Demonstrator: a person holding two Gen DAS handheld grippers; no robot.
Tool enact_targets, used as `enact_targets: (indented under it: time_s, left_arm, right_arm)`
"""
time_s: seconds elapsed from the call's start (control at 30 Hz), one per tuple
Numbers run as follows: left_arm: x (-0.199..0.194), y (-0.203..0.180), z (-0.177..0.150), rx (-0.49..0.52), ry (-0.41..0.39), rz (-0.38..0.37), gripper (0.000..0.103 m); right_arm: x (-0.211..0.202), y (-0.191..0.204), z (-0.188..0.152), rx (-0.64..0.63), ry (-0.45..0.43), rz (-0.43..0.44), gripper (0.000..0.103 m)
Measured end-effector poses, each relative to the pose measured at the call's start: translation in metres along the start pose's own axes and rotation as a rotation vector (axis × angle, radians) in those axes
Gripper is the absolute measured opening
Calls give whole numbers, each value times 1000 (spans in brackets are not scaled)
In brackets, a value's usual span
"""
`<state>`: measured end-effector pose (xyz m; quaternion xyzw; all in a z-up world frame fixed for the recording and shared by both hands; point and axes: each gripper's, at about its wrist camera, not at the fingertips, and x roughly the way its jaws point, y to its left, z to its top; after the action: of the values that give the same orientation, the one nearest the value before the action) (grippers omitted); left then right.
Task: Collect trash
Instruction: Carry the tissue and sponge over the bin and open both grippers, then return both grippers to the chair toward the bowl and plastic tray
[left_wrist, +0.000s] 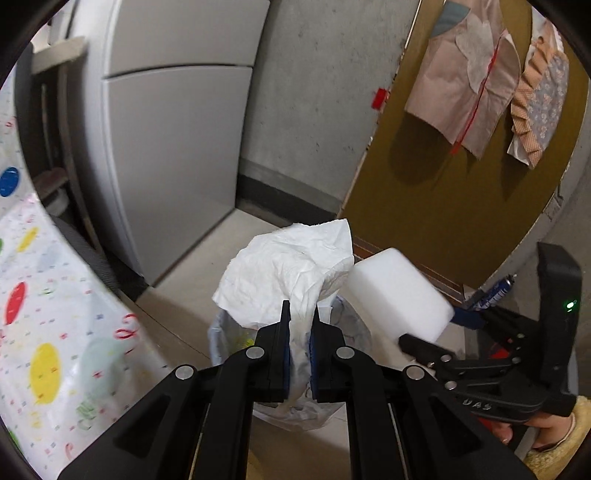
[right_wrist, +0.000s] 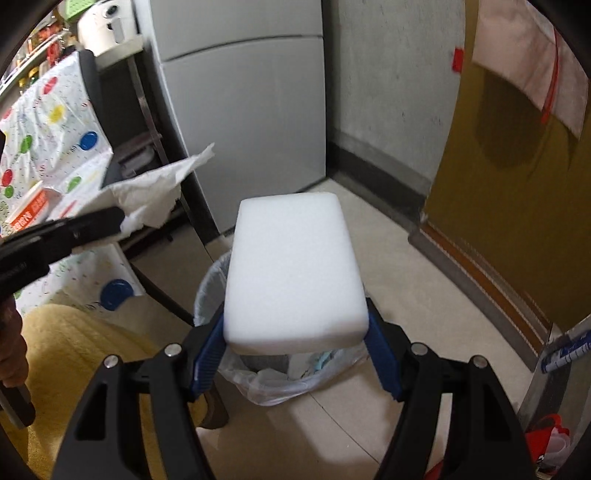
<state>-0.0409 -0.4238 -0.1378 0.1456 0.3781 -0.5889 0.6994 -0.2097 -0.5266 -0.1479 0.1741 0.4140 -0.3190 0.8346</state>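
Note:
My left gripper (left_wrist: 300, 314) is shut on a crumpled white paper towel (left_wrist: 291, 260) and holds it above a bin lined with a clear plastic bag (left_wrist: 225, 332). My right gripper (right_wrist: 295, 325) is shut on a white foam sponge block (right_wrist: 291, 266) and holds it over the same bin (right_wrist: 280, 380). In the left wrist view the sponge (left_wrist: 399, 295) and the right gripper (left_wrist: 417, 345) sit just right of the paper towel. In the right wrist view the paper towel (right_wrist: 155, 192) and the left gripper (right_wrist: 120, 219) are at the left.
A grey fridge (left_wrist: 173, 147) stands behind the bin by a concrete wall. A table with a spotted cloth (left_wrist: 40, 332) is at the left. A brown door (left_wrist: 461, 166) with hanging bags (left_wrist: 465, 77) is at the right. A yellow cushion (right_wrist: 74, 369) lies at lower left.

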Motion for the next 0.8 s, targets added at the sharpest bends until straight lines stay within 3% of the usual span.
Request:
enact_targets:
  time_s: [0.2,0.33,0.57,0.8]
  left_arm:
    - [28,5,7,-10,51,-2,12]
    - [32,13,10,-25,45,-3,40]
    - [31,24,13,-56,40,1,41]
    - [-8,37,11,-69,-18,76,41]
  right_arm:
    - [29,-7,5,23,35,18,71]
    - [43,-5,9,14,40,30,80]
    - [48,-4,13,30,46,23,80]
    - [20,-5,20,37,-20,13,80]
